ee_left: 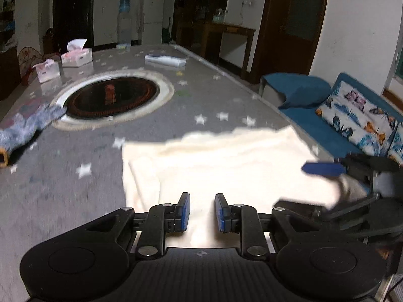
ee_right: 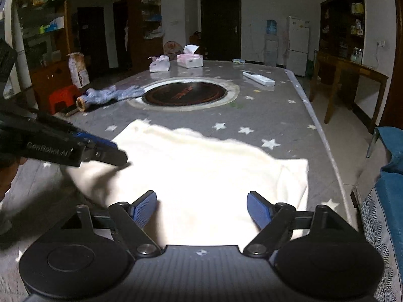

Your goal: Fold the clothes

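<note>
Cream garment [ee_right: 201, 176], partly folded, on starred table [ee_right: 277, 105]

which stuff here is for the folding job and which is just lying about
For the job: cream garment, blue-grey garment, left gripper, right gripper, both with jaws open.

Lying about: tissue boxes, remote control, table, round hotplate.

We find the folded cream cloth garment [ee_right: 201, 173] on the grey star-patterned table [ee_right: 289, 115], the round black inset hotplate [ee_right: 185, 95] behind it, two pink tissue boxes [ee_right: 189, 60] beyond.
</note>
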